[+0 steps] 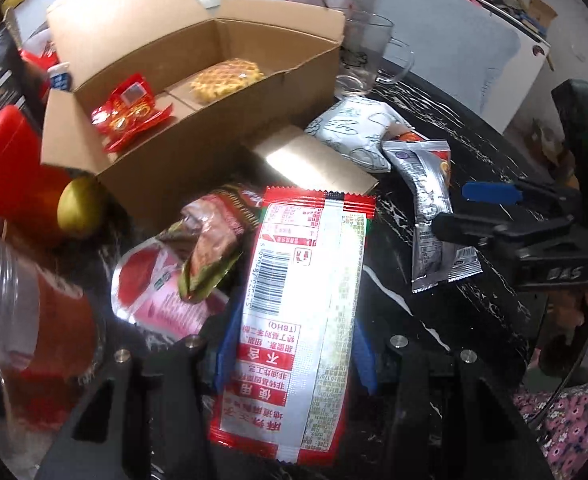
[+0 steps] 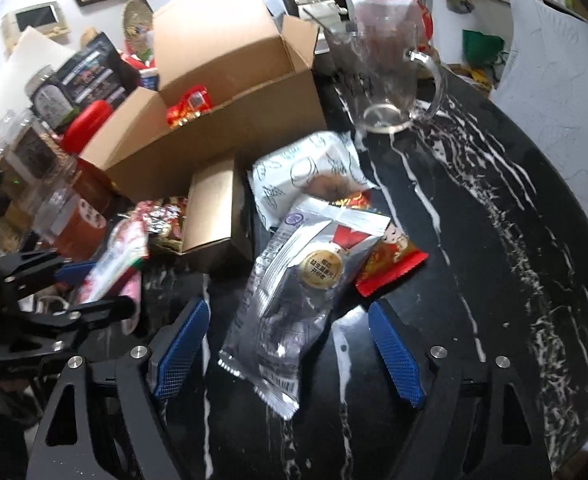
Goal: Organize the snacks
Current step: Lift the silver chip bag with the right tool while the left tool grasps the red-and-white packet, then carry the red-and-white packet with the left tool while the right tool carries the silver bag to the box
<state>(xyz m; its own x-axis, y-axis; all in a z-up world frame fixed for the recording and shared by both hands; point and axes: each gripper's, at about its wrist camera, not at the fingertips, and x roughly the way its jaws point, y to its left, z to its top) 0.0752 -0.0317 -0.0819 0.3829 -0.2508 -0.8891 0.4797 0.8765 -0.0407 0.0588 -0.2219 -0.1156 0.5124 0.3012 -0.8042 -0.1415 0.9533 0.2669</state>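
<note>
The red-and-white snack packet (image 1: 294, 320) stands lengthwise between the blue pads of the left gripper (image 1: 289, 344), printed back toward the camera, barcode up. The pads press its two long edges, so this gripper is clamped on it, with the packet's top end reaching past the fingertips toward the cardboard box (image 1: 197, 92). In the right wrist view the same packet (image 2: 111, 264) shows as a blurred pink-and-white strip in the left gripper's (image 2: 93, 284) jaws.

The silver foil packet (image 2: 289, 296) lies flat on the black marbled table (image 2: 494, 240), slanted, its lower end between the blue pads of the right gripper (image 2: 289, 348). Those jaws stand wide apart, with a clear gap on each side of the foil; neither pad touches it, so the grasp is released. The left wrist view shows the right gripper (image 1: 458, 208) over the same silver packet (image 1: 430, 208).

Just beside the foil packet's upper right lies a small red sachet (image 2: 390, 268), partly under it. Above sits a white printed pouch (image 2: 306, 172), touching the box's lowered front flap (image 2: 213, 208). The open box holds a red wrapped sweet (image 1: 127, 110) and a yellow waffle-like snack (image 1: 225, 78). A clear glass mug (image 2: 390, 80) stands to the right of the box. More wrappers (image 1: 197, 252) lie left of the held packet.
</note>
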